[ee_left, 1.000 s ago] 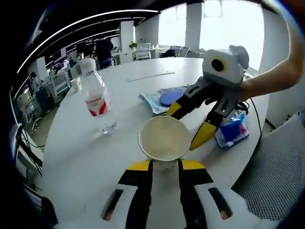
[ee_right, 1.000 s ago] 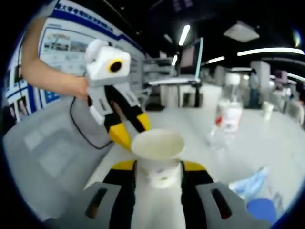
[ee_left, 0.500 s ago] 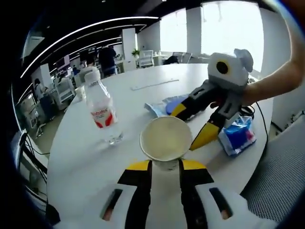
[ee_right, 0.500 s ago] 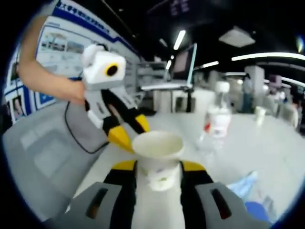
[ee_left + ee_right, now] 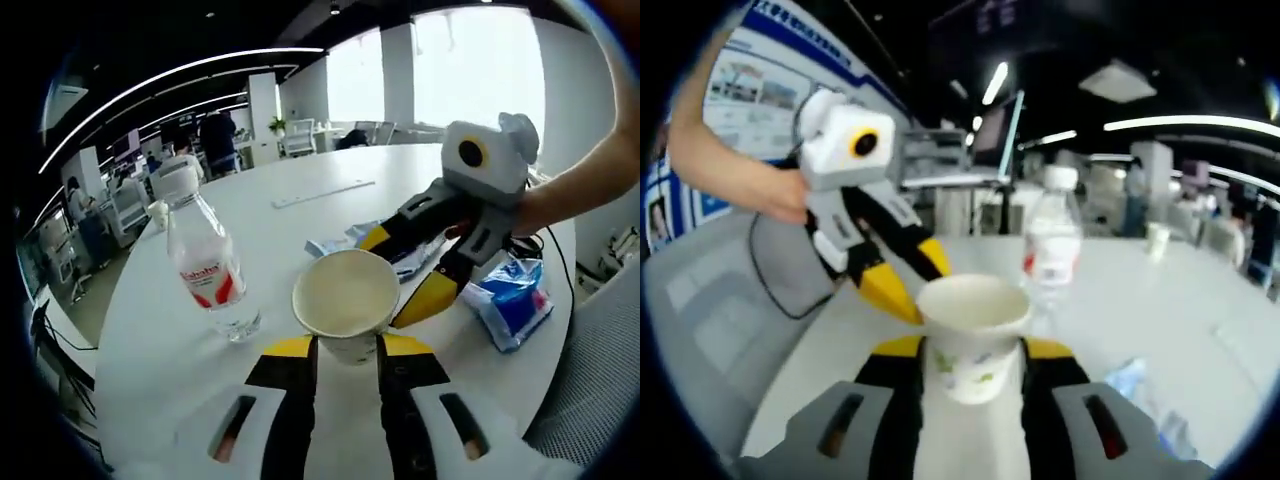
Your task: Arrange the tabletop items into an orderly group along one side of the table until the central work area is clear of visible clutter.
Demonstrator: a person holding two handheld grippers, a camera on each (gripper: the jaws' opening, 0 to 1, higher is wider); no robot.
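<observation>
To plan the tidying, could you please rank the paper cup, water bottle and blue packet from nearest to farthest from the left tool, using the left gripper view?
1. Paper cup, between its jaws.
2. Water bottle, left.
3. Blue packet, far right.

the paper cup (image 5: 346,300) is showing a matt cream inside. the water bottle (image 5: 206,262) is appearing as clear glossy plastic. the table (image 5: 300,215) is presenting a smooth white surface.

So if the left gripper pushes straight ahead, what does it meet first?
The paper cup: it already sits between the left gripper jaws. Right behind it the right gripper closes on the far rim, though the depth there is unclear.
</observation>
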